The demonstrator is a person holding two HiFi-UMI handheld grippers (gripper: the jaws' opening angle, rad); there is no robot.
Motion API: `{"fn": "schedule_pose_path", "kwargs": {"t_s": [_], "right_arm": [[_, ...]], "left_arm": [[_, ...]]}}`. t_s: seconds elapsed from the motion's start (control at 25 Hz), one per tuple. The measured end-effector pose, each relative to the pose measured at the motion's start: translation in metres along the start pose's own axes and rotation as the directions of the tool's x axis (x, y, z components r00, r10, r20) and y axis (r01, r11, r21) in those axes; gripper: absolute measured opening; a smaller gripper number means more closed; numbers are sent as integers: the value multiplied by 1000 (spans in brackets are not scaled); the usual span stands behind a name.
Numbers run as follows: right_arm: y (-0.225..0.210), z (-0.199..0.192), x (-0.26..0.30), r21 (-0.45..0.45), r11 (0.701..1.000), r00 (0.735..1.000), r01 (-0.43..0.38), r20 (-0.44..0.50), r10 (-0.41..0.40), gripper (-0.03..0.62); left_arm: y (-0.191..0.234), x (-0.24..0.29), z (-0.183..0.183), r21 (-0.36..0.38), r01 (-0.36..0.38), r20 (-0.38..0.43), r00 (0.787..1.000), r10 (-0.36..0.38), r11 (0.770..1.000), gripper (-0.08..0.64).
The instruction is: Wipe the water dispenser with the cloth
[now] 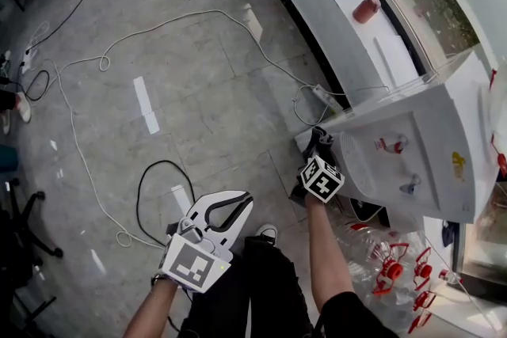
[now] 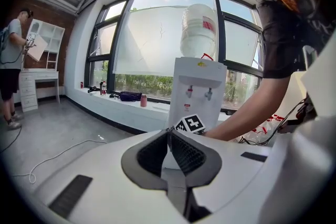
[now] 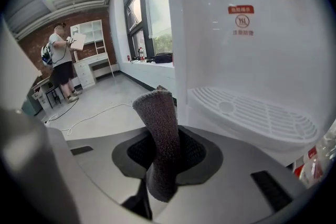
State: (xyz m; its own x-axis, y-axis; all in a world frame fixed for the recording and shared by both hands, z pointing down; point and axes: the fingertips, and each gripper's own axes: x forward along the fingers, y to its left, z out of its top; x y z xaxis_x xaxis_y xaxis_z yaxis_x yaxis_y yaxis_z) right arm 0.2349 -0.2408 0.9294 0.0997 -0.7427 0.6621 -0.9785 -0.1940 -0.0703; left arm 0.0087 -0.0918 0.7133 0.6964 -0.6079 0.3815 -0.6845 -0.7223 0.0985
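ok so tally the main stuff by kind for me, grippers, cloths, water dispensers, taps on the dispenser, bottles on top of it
grippers: 2, left gripper and right gripper
cloth: 1
water dispenser: 1
taps: 2, red tap and second tap
water bottle: 1
total: 7

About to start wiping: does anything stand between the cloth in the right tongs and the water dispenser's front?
Nothing visible does. The cloth, clamped in the right tongs, sticks up close beside the water dispenser, near its drip tray; only air shows between them.
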Motion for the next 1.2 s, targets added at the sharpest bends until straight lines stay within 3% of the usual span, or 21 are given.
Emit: {"fn": "schedule_pose_path", "kwargs": {"t_s": [0.2,0.52,0.96,1.2], "right_arm": [[-33,-13,15,60,996,998,63,-5,-63,103],[-96,-35,-12,56,985,985,165,-52,-162,103],[-177,-59,-88,78,940,938,332,-133,-321,103],[-204,-59,-119,57,922,916,384,-149,-373,103]], "left_arm": [[3,10,-16,3,-12,-7,1000,12,1000,23],[-6,17,-3,7,11,-9,1000,-11,1000,23],[-28,15,21,14,66,-19,998,-65,998,23],[-38,11,34,23,87,-32,996,-86,996,23]]}}
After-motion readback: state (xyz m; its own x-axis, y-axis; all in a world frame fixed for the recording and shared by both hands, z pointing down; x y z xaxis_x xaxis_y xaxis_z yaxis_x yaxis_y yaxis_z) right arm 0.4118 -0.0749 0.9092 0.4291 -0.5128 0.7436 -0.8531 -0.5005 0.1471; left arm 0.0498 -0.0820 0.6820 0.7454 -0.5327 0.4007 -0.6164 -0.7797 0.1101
